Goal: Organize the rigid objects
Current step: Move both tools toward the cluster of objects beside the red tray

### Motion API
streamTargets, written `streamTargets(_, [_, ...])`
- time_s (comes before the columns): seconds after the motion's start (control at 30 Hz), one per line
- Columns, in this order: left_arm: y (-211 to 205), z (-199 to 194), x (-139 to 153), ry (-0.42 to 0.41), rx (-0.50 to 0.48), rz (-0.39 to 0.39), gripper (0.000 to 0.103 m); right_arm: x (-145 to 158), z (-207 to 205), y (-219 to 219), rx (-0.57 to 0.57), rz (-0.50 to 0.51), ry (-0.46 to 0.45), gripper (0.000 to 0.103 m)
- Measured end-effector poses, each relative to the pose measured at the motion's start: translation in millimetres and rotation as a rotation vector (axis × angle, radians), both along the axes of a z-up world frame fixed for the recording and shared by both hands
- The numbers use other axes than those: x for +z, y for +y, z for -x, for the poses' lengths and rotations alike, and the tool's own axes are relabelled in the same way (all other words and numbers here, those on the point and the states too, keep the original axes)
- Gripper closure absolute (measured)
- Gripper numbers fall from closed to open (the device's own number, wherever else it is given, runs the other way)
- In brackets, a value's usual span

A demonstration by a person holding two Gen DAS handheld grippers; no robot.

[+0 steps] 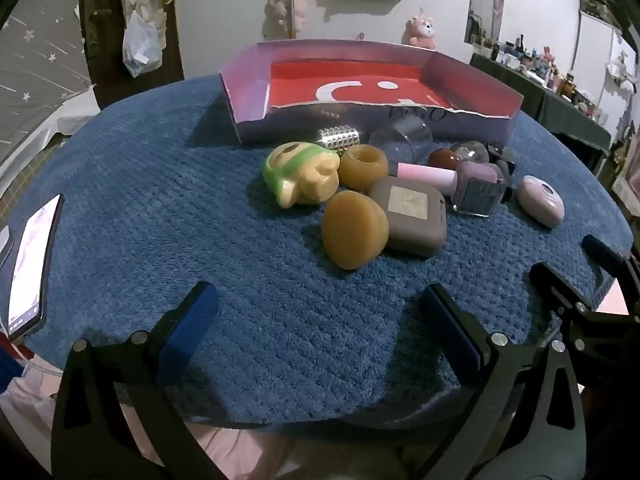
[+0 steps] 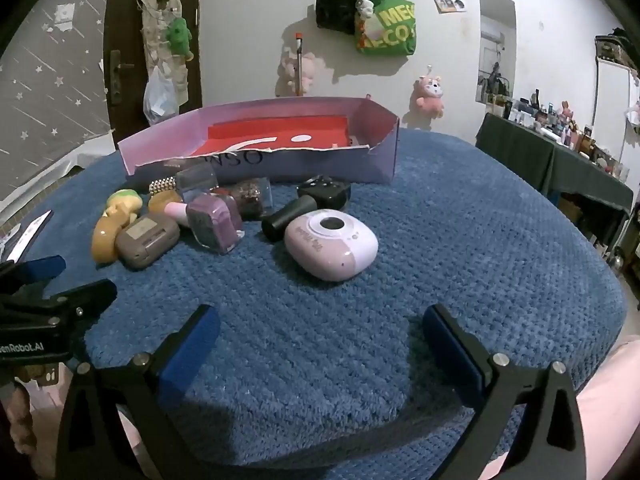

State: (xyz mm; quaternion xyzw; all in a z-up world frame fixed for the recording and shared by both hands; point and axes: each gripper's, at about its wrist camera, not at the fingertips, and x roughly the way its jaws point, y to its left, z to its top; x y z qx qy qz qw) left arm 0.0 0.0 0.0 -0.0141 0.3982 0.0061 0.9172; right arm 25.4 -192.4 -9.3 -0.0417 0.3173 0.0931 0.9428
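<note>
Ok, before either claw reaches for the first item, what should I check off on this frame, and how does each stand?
1. Left claw open, nothing between its pads: ok.
2. Right claw open, nothing held: ok.
3. Box has room, no items seen inside: ok.
4. Pink round device lies apart from the pile, easy first pick: ok.
5. Amber knob leans against the grey case; may shift it: not ok.
6. Phone at the cloth's edge, clear of the claws: ok.

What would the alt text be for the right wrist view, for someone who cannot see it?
An open right gripper hovers over a blue mat, facing a pink rounded gadget. Small objects cluster to its left, before a purple box with red lining.
</note>
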Motion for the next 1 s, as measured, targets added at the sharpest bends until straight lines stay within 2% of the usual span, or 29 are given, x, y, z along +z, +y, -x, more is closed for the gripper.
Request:
streamTargets(0.17, [0.7, -0.4, 0.6, -0.001, 0.001, 0.002, 0.0, 3.2, 8.3, -18.0, 0.004, 0.006, 0.005, 0.0])
streamTargets(0.47, [-2.5, 3.6, -3.4, -0.009, -0.002, 0.001, 0.0, 4.3, 15.5, -21.9, 0.006, 0.015, 0.0, 0.0])
streamTargets(0.53, [-0.7, 3.5, -1.7, -0.005, 0.001, 0.002, 0.0, 1.5, 14.8, -21.7, 0.006, -0.026, -0.002, 0.0])
streamTargets(0.7, [-0.3, 1.5, 0.9, 0.009, -0.012, 0.003, 0.0, 3.7, 14.5, -23.1, 0.015, -0.035, 0.01, 0.0])
streamTargets(0.93, [-3.6, 0.3, 3.6, 0.008, -0.024, 0.007, 0.0, 3.7, 11.6, -19.0, 0.019, 0.038, 0.009, 0.0])
streamTargets(1.0, [-4.3, -0.1, 4.3, 0.003, -0.029, 0.007, 0.0, 4.1, 11.7, -19.9, 0.02, 0.017, 0.02, 0.0])
